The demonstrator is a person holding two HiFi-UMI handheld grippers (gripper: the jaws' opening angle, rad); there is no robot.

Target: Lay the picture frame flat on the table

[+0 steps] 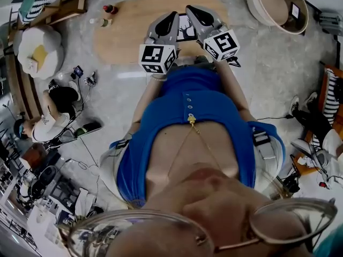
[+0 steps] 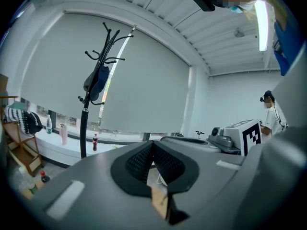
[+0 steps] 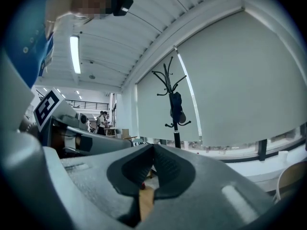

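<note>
**A:** How far along are you with the picture frame?

**B:** Hard to call. In the head view the picture frame (image 1: 185,30) sits on the wooden table (image 1: 123,36) at my twelve o'clock. It shows in the gap between my two claws, with its black-and-white print turned up toward me. With that much of the face showing, I think it lies flat or close to it. But the claws cover its edges, so I can't tell whether it is down or propped up.

**A:** So what would be left?

**B:** If it stands, everything: take hold, tip it back, set it down. If it lies flat, nothing but to draw off. I judge the second likelier, since neither claw has hold of it.

**A:** And the claws themselves?

**B:** The left claw (image 2: 153,146) is on the frame's nine o'clock side in the head view. Its pads are pressed together with nothing gripped, and only a sliver of the table shows beneath the tips. The right claw (image 3: 153,150), on the three o'clock side, is the same: closed tight and empty. I hold both above the table, pointing roughly level toward the window blind (image 2: 144,80) and the coat rack (image 2: 98,80), not down at the frame.
</note>
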